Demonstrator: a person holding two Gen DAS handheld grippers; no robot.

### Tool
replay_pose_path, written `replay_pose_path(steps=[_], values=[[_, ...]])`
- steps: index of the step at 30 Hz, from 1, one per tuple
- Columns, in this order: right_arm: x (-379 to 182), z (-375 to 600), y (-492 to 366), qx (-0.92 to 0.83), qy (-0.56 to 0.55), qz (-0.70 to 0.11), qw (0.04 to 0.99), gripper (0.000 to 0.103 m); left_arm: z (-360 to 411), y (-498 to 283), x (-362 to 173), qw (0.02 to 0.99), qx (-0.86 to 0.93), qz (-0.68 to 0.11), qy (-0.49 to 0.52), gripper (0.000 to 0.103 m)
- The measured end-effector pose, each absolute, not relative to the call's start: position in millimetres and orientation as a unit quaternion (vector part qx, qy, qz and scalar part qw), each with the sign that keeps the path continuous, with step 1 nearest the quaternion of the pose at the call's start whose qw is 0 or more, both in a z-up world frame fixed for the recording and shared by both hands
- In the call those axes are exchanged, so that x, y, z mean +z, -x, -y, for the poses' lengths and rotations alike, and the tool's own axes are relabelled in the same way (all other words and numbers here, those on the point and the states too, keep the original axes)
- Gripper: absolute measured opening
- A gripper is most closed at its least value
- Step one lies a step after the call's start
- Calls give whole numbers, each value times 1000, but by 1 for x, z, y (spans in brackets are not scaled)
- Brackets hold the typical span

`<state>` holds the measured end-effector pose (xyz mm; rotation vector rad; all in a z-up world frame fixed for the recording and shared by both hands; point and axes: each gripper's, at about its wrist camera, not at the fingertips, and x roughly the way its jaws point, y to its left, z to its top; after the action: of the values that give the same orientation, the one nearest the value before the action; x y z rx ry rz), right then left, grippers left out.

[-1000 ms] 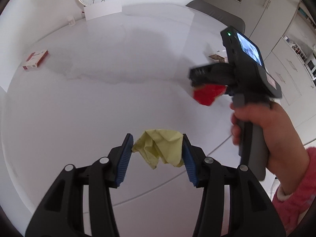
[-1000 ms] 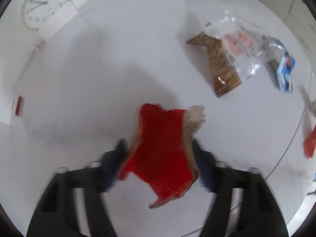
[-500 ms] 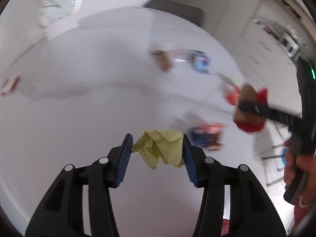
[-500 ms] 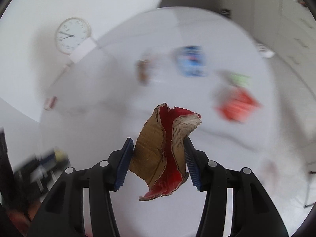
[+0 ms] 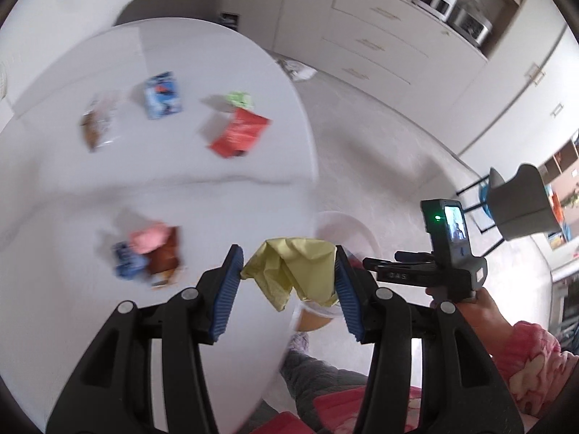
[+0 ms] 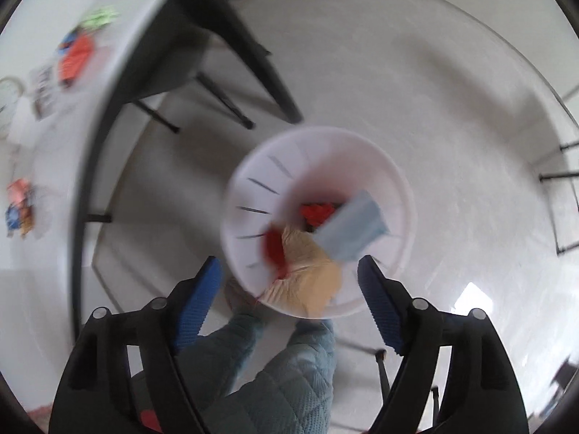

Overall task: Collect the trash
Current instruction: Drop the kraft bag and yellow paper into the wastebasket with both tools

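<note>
Right tongs [image 6: 289, 289] released red wrapper [image 6: 300, 264] into bin [image 6: 253, 181]; now spread.

Left wrist view faces across the table [image 5: 72, 188]; right wrist view looks down into the bin [image 6: 253, 166], close. Both show the table edge at 9 o'clock.

Lighting: bright, even daylight washing both views; a sunlit patch glaring on the floor [image 6: 474, 294] at lower right. Blur: wrappers on the tabletop [image 5: 72, 188] and the white bin [image 6: 318, 152] smearing. Fisheye bending edges, corners vignetting black.
</note>
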<state>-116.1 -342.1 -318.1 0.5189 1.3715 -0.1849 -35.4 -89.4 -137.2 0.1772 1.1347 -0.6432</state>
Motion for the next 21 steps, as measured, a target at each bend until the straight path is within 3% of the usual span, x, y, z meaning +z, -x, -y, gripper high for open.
replay_pose_path(steps=[4, 11, 13, 15, 18, 21], values=[[-290, 365, 132, -92, -246, -595, 760, 89, 133, 46, -148, 778, -314, -534, -103, 49], [-213, 390, 164, -104, -238, -530, 807, 95, 196, 64, -172, 743, -354, -556, -117, 51], [-199, 397, 172, -105, -233, -517, 817, 97, 207, 68, -177, 734, -363, -561, -118, 56], [-185, 398, 177, -105, -228, -506, 825, 97, 215, 73, -181, 727, -368, -567, -120, 77], [-173, 400, 179, -105, -228, -495, 832, 97, 214, 77, -178, 729, -371, -563, -120, 89], [-174, 399, 177, -105, -232, -489, 834, 97, 203, 75, -169, 741, -367, -551, -112, 94]])
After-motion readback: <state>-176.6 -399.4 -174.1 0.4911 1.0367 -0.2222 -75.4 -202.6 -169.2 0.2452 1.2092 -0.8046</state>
